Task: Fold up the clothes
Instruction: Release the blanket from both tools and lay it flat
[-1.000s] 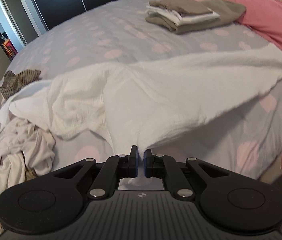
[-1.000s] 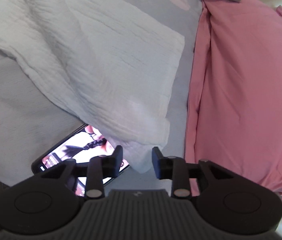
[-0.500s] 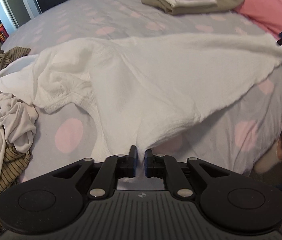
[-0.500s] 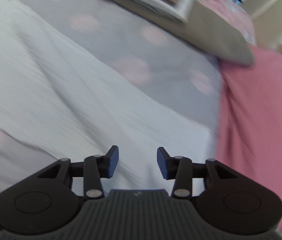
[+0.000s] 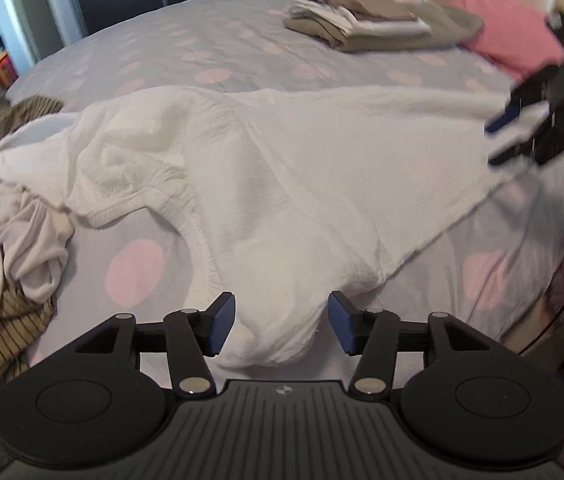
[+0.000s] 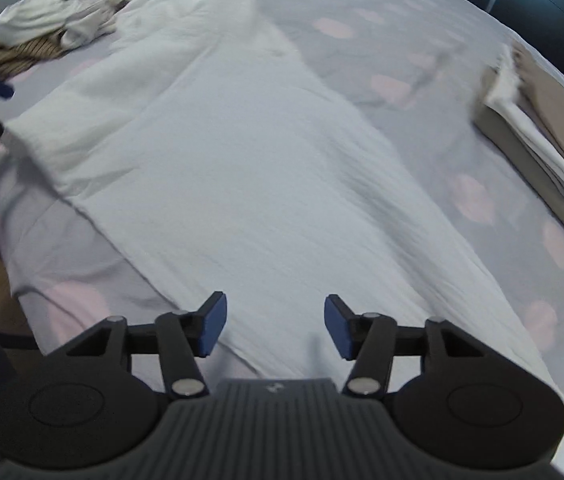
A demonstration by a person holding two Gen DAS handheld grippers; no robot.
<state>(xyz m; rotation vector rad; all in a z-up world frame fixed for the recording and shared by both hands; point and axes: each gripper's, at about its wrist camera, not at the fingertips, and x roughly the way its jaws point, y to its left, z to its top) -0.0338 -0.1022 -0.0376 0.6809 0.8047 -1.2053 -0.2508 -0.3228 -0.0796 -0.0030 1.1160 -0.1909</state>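
White garment [image 5: 302, 184] lying spread across the dotted bed [image 5: 242, 48], left gripper [image 5: 281, 326] opening, cloth edge between its jaws ungripped, right gripper [image 6: 275, 327] opening over cloth, folded stack [image 5: 362, 24] at one o'clock

One bed [image 5: 242, 52] with a grey, pink-dotted cover carries one spread white garment [image 5: 322, 184], one stack of folded clothes [image 5: 362, 24] and one heap of unfolded laundry [image 5: 10, 240]. One pink pillow [image 5: 510, 40] lies at the head end. Two claws appear: the left claw [image 5: 281, 328] and the right claw [image 6: 275, 326], each with two blue-padded fingers.
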